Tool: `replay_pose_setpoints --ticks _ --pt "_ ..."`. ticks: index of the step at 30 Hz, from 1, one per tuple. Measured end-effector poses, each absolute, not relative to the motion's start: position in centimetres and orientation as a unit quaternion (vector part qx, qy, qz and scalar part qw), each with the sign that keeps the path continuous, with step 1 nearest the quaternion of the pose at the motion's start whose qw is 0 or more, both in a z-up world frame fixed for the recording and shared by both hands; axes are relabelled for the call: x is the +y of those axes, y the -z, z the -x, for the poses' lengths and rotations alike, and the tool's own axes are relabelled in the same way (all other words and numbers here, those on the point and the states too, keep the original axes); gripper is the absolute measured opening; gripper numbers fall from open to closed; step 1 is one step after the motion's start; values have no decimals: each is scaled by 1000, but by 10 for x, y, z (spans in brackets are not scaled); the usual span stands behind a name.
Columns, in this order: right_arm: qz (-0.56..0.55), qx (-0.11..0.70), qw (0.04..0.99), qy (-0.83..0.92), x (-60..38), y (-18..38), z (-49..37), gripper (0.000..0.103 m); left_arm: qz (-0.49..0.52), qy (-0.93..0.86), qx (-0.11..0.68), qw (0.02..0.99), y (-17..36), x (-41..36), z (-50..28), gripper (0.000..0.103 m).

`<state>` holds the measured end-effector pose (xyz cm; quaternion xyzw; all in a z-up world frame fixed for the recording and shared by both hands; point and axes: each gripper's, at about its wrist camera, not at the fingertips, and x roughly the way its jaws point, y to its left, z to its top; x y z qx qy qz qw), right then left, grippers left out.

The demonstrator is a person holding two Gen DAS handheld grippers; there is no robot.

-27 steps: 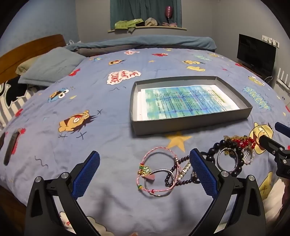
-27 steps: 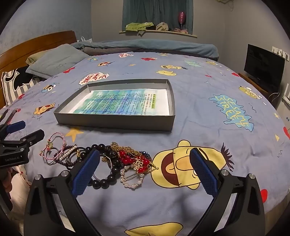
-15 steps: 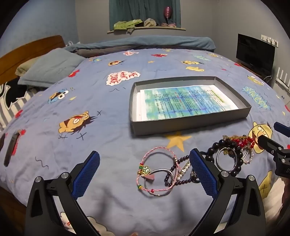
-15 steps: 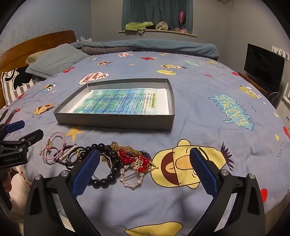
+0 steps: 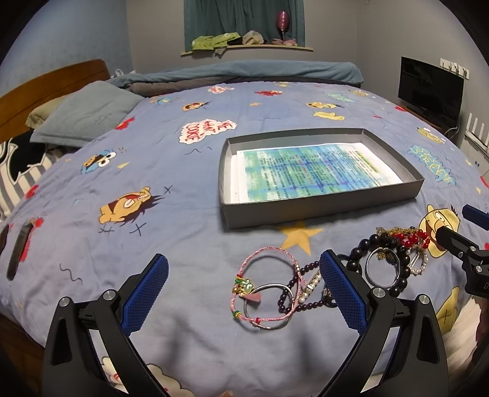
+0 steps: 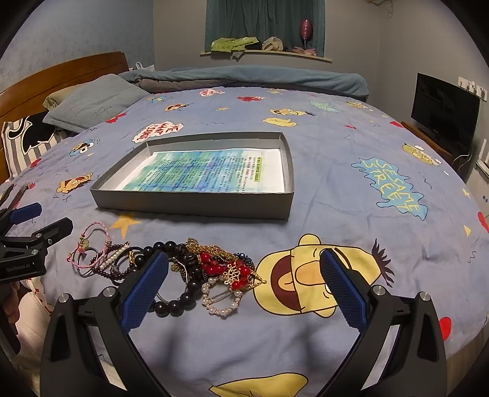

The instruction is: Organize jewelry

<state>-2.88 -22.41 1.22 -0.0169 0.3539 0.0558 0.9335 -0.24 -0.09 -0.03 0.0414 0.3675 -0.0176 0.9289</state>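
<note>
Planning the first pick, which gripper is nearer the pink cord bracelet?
Left. The left gripper opens right over the pink cord bracelet; the right gripper sits farther to its right, beyond the black bead bracelet.

A wide bed (image 5: 128, 244) fills the room, covered by a blue cartoon-print sheet (image 6: 351, 195). A wooden headboard (image 6: 61, 79) stands at the left, with a grey-blue pillow (image 5: 88, 116) and a striped pillow (image 6: 24, 143) beside it. A teal blanket (image 6: 250, 79) lies bunched along the far edge. Dark green curtains (image 5: 241, 18) hang above a ledge (image 6: 269, 53) holding crumpled cloths. A dark television (image 5: 431, 85) stands at the right against grey walls (image 5: 376, 36). The light is dim
</note>
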Motion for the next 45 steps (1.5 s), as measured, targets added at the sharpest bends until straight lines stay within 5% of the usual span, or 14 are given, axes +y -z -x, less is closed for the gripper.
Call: replay_pose_setpoints --ticks 45 --pt "19 354 933 -56 -224 -10 29 98 -40 16 371 927 7 4 0 98"
